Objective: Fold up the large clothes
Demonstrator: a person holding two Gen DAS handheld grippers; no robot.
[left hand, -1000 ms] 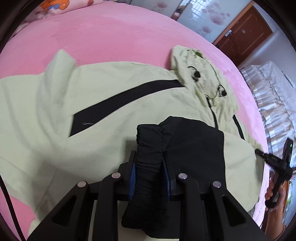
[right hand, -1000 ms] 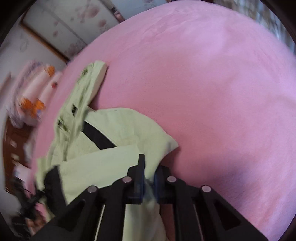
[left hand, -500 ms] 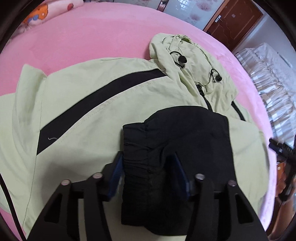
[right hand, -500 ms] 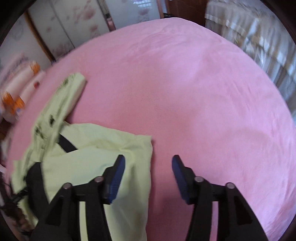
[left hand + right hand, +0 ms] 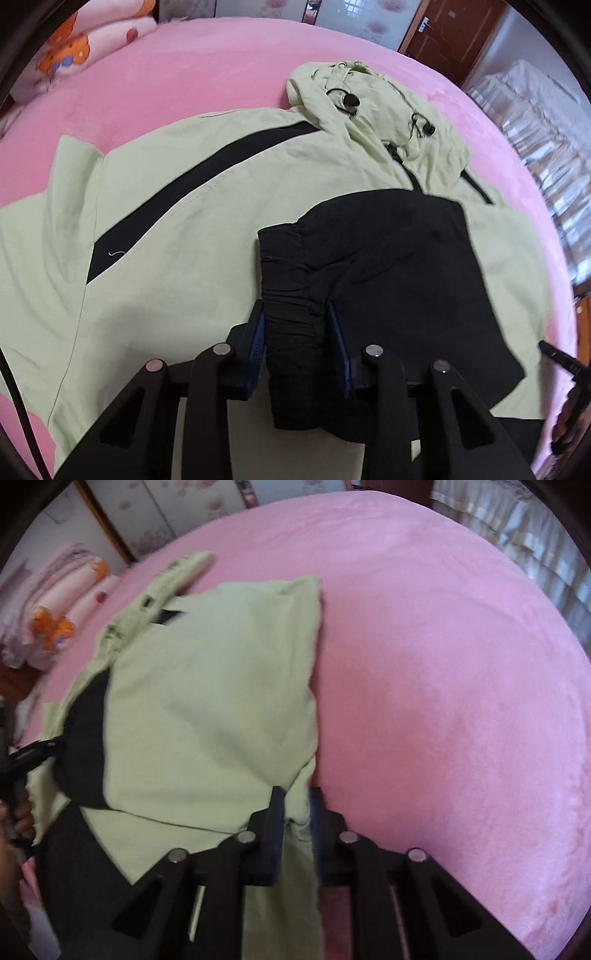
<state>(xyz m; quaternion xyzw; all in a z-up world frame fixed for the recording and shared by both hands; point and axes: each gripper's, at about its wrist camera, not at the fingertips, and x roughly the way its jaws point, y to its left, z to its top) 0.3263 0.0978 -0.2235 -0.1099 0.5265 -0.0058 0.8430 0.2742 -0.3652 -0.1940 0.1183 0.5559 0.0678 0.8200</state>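
A pale green hooded jacket (image 5: 184, 192) with a black stripe lies spread on the pink bed (image 5: 207, 66), its hood (image 5: 380, 118) at the far side. A black sleeve (image 5: 388, 251) lies folded across its front. The elastic cuff (image 5: 291, 295) sits between the blue pads of my left gripper (image 5: 295, 332), whose jaws are closing and press on it. In the right wrist view the jacket (image 5: 207, 686) lies left of bare bed. My right gripper (image 5: 295, 808) is closing its jaws, pinching the jacket's near right edge.
A rolled pink blanket with orange cartoon print (image 5: 92, 40) lies at the bed's far left. A brown door (image 5: 454, 33) and a pale frilled bed (image 5: 535, 110) stand beyond. The pink bed (image 5: 443, 664) stretches bare to the jacket's right. A hand holds the left gripper (image 5: 26, 757).
Both grippers opened half a second ago and have closed again, the left back on the black cuff. The right swung from bare bed onto the jacket's edge.
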